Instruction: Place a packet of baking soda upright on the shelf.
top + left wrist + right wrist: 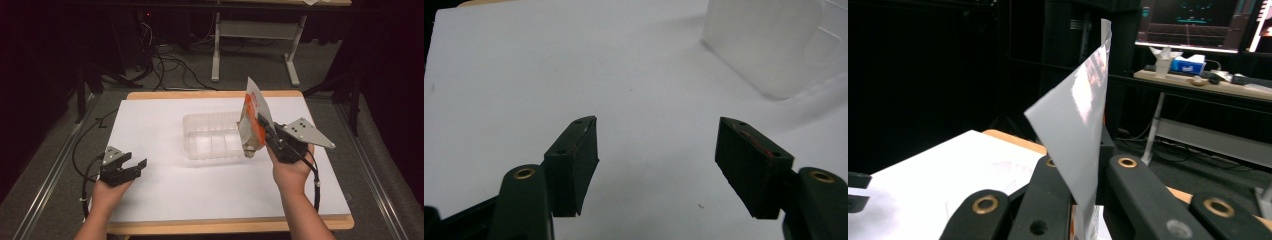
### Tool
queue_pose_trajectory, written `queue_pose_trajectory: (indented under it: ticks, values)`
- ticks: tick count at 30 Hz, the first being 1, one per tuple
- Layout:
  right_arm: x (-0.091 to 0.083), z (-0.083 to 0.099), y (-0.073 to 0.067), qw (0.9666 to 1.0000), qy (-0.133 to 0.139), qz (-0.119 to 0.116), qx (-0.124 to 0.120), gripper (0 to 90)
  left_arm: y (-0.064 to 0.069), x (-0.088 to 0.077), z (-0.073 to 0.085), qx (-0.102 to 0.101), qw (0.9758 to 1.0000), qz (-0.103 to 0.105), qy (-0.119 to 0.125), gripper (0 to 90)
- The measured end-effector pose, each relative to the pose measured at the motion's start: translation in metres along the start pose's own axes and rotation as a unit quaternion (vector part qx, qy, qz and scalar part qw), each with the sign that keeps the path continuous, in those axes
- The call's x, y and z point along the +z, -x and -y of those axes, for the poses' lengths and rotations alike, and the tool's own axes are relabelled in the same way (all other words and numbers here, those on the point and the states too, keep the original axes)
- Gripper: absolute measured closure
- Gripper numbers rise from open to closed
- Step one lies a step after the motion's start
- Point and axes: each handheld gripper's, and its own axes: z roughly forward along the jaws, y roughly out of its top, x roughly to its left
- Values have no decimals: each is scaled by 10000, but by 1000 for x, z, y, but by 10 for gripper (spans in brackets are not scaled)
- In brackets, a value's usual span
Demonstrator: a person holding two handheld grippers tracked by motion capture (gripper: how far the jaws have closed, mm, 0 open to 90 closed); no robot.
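Silver-backed orange pouch point(252, 120) held upright, tilted, over the clear plastic container's point(210, 135) right end

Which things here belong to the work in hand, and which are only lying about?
In the work:
- packet, clamped in the right tool
- clear plastic tub

Lying about:
- tissue box on the far desk
- floor cables
- left tool, open, idle

White sheet point(165, 190) over a wooden table point(210, 227). Behind, on grey carpet point(250, 70), black cables point(172, 67) beside a grey desk frame point(216, 50). On the far desk point(1228, 87), a blue tissue box point(1188, 64) below a lit monitor point(1198, 22).
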Motion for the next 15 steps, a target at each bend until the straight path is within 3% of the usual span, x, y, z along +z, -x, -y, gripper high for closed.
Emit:
queue_pose_trajectory:
  ticks: [15]
  values:
    - [47,2,-31,9993,-33,-362,-8,900,3,1,0,22,10000,58,14,340]
